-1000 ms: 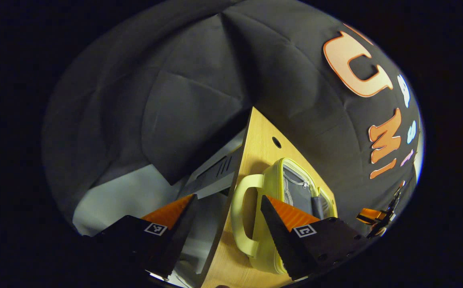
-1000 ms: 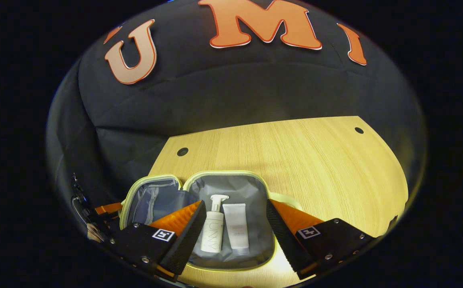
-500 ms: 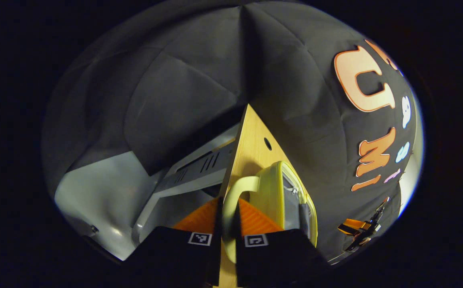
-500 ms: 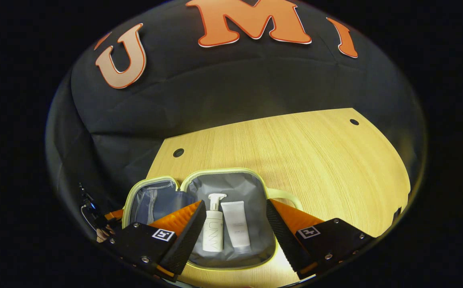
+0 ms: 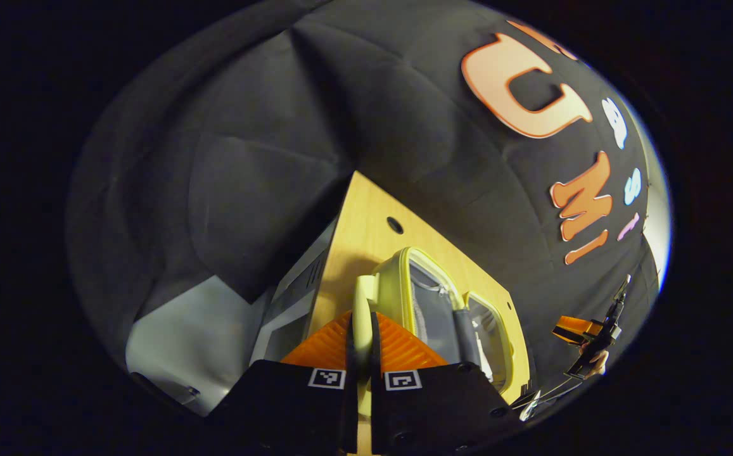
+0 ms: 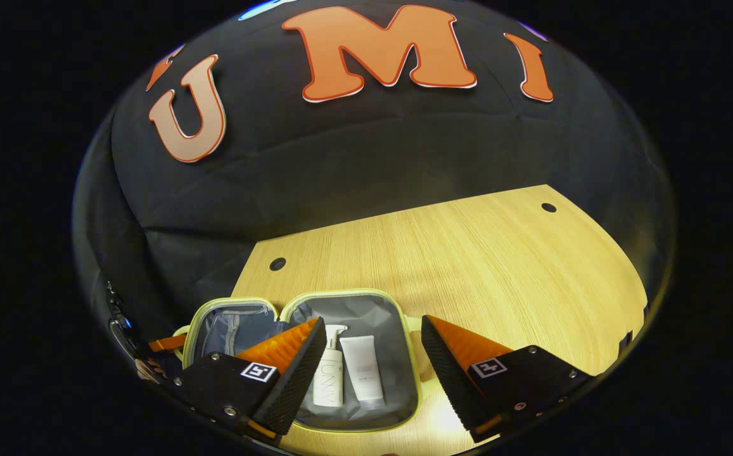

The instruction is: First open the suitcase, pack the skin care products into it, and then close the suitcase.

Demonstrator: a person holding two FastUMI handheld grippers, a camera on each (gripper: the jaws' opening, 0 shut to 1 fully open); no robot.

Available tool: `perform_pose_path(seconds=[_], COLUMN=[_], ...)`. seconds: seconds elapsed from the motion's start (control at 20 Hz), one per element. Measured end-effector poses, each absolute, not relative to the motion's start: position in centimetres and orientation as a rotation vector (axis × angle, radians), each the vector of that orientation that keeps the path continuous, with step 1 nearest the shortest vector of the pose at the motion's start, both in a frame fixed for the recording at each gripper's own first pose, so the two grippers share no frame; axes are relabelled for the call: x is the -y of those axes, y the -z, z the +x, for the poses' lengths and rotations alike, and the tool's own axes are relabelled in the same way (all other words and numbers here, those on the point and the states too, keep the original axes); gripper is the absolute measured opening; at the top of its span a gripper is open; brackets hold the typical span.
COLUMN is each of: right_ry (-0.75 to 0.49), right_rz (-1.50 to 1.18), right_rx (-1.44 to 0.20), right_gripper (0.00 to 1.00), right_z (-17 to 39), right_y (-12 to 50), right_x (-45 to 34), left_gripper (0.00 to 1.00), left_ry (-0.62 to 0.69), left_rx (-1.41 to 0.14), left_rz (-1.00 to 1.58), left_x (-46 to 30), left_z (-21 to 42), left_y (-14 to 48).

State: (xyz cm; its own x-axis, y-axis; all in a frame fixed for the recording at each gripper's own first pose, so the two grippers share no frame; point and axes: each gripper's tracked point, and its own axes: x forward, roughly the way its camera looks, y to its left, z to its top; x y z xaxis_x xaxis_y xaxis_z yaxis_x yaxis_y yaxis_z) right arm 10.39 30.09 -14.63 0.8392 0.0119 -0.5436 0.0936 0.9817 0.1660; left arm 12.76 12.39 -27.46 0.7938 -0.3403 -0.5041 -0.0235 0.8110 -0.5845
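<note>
Gripping suitcase handle, left gripper clamped on it; right gripper wide, empty. Soft shell, light: lift lid w/ handle.

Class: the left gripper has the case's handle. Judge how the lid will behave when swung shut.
The lid looks soft, so it may sag. The handle seems thin between the closed jaws and could bend. The bottle and tube lie flat, unlikely to tip.

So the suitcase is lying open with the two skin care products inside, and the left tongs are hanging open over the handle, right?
Not quite: the left tongs are shut on the handle, as the left gripper view shows. The suitcase does lie open with the pump bottle and tube inside.
</note>
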Motion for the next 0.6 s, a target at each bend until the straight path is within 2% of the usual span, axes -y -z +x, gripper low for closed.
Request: perform_pose_path(seconds=[0.4,0.6], right_ry=[0.042,0.045], right_rz=[0.216,0.197], right_rx=[-0.435,-0.366], right_gripper=[0.95,0.95], right_z=[9.9,9.3], right_y=[9.0,5.4], right_x=[-27.1,-24.3], left_gripper=[0.08,0.08], left_ry=[0.273,0.289], left_rx=[-0.565,-0.558], left_rz=[-0.44,-0.346], left_x=[-6.4,-2.5], left_z=[13.2,13.5], left_y=[15.9,12.6])
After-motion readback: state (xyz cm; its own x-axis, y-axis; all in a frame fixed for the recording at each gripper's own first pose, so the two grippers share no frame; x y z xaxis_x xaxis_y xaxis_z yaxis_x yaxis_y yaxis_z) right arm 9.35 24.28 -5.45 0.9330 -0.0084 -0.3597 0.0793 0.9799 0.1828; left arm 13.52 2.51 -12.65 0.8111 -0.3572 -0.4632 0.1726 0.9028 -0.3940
